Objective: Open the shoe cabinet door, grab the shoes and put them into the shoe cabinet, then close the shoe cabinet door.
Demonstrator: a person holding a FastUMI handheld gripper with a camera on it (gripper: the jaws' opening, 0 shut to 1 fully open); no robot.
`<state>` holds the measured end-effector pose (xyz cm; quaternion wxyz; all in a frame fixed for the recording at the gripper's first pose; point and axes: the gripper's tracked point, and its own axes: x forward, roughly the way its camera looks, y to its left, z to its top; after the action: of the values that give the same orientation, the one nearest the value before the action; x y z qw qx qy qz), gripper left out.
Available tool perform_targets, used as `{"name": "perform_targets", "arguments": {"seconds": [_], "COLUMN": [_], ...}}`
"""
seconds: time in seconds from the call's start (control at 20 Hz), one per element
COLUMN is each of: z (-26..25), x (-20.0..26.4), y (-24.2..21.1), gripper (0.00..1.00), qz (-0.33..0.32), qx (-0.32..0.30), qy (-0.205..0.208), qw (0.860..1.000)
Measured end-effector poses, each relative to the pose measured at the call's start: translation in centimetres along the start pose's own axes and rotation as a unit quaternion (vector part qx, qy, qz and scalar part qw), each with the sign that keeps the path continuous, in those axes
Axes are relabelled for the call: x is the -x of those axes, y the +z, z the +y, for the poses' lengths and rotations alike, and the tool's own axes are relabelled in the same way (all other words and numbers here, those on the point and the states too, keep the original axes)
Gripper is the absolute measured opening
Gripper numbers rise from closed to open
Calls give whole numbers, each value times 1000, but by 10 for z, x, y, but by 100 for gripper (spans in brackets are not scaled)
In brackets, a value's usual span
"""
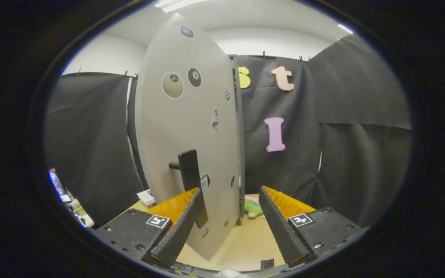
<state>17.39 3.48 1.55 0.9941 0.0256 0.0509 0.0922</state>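
Observation:
The shoe cabinet's grey door (184, 127), dotted with stickers, stands swung out towards me, almost edge-on, its lower edge between my fingers. Its dark bar handle (191, 181) sticks out from the door's face just ahead of my left finger (180, 227). My gripper (230, 227) is open, with the fingers wide apart and neither pressing on anything. The cabinet's edge (240, 154) shows as a thin dark strip right of the door. A green and pink soft thing (253, 207) lies on the wooden table beyond the fingers; whether it is a shoe I cannot tell.
The wooden tabletop (242, 243) runs under the fingers. A small white box (146, 197) sits on the table left of the door. More small items (76, 211) lie lower, left of the table. Black cloth walls close in all around.

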Motion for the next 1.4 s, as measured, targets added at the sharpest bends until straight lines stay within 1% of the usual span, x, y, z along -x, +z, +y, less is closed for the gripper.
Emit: {"name": "perform_targets", "arguments": {"seconds": [0.3, 0.5, 0.65, 0.75, 0.8, 1.1, 1.4], "z": [38, 67, 93, 96, 98, 89, 93], "x": [-18, -37, -52, -56, -56, -51, -39], "y": [-1, -3, -10, -7, -6, 3, 6], "gripper": [98, 98, 98, 100, 99, 99, 99], "qz": [4, 8, 22, 21, 20, 11, 6], "qx": [-5, 0, 1, -9, -14, -17, -23], "qy": [14, 33, 57, 59, 59, 29, 14], "qw": [1000, 999, 998, 998, 998, 999, 1000]}}
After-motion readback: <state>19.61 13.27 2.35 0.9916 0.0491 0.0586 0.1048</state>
